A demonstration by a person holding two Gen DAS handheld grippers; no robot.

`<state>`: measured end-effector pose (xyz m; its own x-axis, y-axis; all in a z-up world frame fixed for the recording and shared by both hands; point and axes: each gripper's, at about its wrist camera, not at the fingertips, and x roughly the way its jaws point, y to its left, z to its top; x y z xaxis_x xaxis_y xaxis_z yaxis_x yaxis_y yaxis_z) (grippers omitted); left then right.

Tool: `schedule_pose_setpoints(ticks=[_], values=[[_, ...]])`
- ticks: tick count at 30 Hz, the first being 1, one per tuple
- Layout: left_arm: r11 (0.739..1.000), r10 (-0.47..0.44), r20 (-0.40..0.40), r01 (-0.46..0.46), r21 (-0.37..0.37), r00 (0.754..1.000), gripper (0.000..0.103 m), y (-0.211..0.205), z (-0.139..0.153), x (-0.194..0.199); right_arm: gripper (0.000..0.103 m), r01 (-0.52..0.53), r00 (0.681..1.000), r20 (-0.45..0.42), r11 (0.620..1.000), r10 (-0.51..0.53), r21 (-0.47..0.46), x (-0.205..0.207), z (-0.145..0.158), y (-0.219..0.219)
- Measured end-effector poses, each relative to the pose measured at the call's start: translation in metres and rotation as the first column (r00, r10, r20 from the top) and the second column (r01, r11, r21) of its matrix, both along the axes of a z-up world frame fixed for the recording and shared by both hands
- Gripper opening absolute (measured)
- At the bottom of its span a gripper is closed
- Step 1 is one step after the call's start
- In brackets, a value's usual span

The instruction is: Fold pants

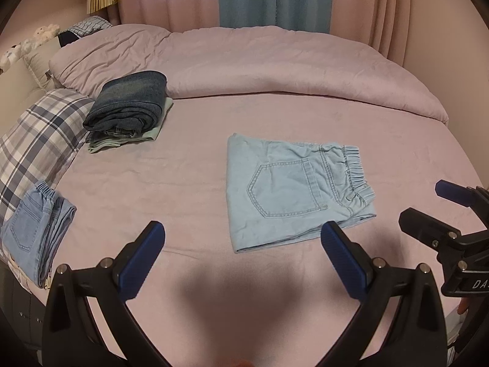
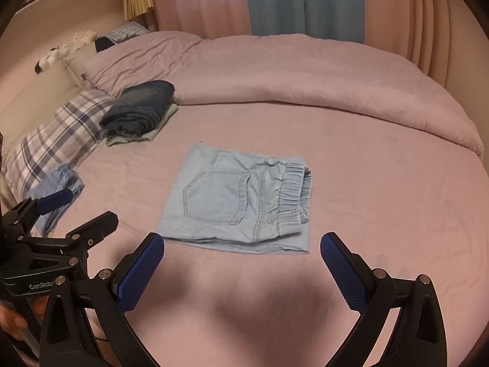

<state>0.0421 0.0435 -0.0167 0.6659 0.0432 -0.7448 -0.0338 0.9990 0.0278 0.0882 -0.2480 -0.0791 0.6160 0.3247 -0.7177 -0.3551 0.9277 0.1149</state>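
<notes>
From where I stand, a fair bit is cut off or hard to read. The light blue jeans (image 1: 33, 229) at the left edge of the bed (image 1: 189, 183) hang half over the side, and from the right wrist view the left tool (image 2: 65, 208) covers part of them. The stack by the plaid pillow (image 1: 39, 140) shows dark denim (image 1: 131, 104) on top of something pale green (image 1: 152, 131), of which only a thin edge peeks out, so I cannot tell what garment it is. The small white plush toys (image 1: 30, 41) near the headboard are too blurred to identify. A wide shadow falls across the sheet just in front of both tools.

The pants (image 2: 241, 202), light blue with an elastic waistband, lie folded into a compact rectangle near the middle of the bed, back pocket facing up, waistband toward the right. A rumpled duvet (image 1: 259, 64) is heaped along the far side, with pink and blue curtains (image 2: 275, 0) behind it.

The left tool (image 1: 243, 238) is spread wide, holding nothing, its right blue pad overlapping the near edge of the pants in its own view. The right tool (image 2: 241, 250) is likewise gaping and empty, hovering just short of the folded pants. There are no containers here.
</notes>
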Motion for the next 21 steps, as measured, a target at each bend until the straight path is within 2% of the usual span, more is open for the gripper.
schedule_pose_setpoints(ticks=[21], values=[[1.0, 0.005, -0.023, -0.005, -0.01, 1.0, 0.102, 0.006, -0.0072, 0.0074, 0.102, -0.002, 1.0, -0.008, 1.0, 0.002, -0.007, 0.0042, -0.0013, 0.0042]])
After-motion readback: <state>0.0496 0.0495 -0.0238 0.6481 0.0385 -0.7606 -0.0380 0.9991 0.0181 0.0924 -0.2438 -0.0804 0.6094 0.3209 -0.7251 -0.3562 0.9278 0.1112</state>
